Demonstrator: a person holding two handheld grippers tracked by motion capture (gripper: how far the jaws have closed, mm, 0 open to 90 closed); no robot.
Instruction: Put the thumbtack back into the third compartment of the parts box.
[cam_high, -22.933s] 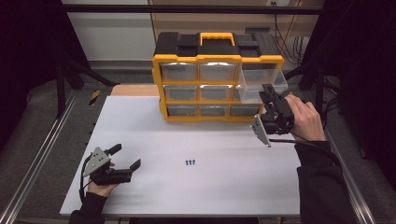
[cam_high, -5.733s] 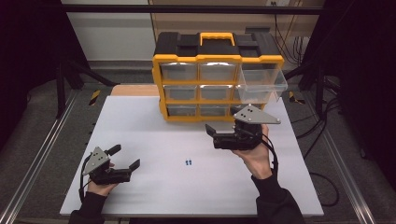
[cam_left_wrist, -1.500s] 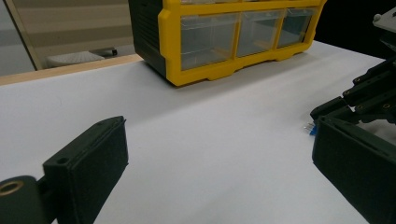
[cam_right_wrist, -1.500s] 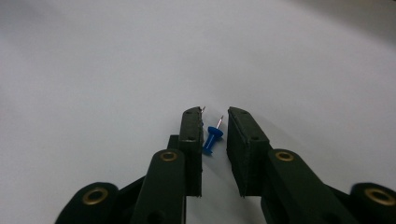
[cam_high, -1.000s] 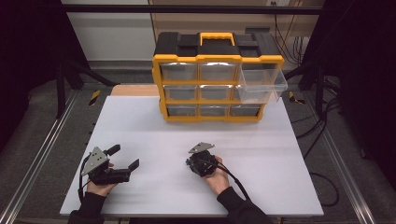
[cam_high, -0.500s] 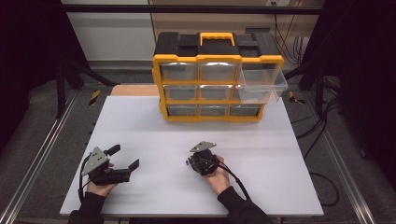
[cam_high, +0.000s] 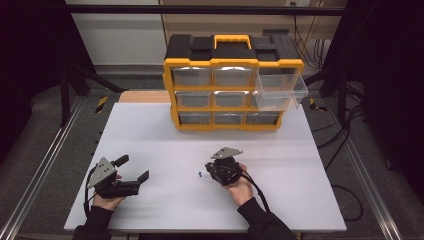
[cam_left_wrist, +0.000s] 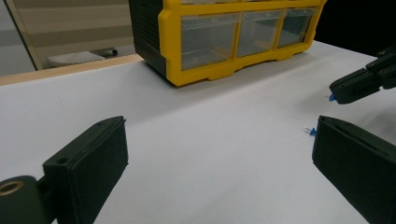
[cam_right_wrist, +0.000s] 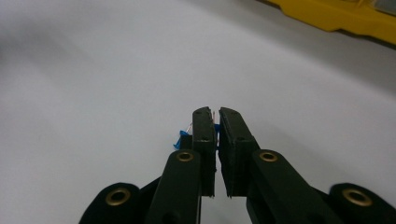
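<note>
High view: white table (cam_high: 300, 165), yellow-and-black drawer organizer (cam_high: 232, 82) at its far edge, its top-right clear drawer (cam_high: 280, 90) pulled out over the table. Right gripper (cam_high: 209, 170) sits mid-table in the person's right hand (cam_high: 240, 186), jaws pointing toward the left side of the frame, grey three-cornered plate on top. One small blue component (cam_high: 198, 175) lies on the white surface just beside the jaw tips.

Right gripper view: right gripper (cam_right_wrist: 215, 122) has its jaws nearly together, clamped on a tiny blue part (cam_right_wrist: 180, 140) with thin metal leads (cam_right_wrist: 214, 114); blue body pokes out on the left of the left jaw, leads show in the narrow slit at the tips. Looks like a small electronic part, exact type too small to tell. Yellow organizer base at the top right corner.

Left gripper view: left gripper (cam_left_wrist: 219, 154) has jaws spread wide, nothing between the pads, just bare table. Farther off at right, the other gripper's tips with a blue speck at them, and a second blue part on the table just beside the left gripper's right jaw.

High view again: left gripper (cam_high: 136, 169) rests low on the near-left of the table in the left hand (cam_high: 106, 199), well apart from the right one.
</note>
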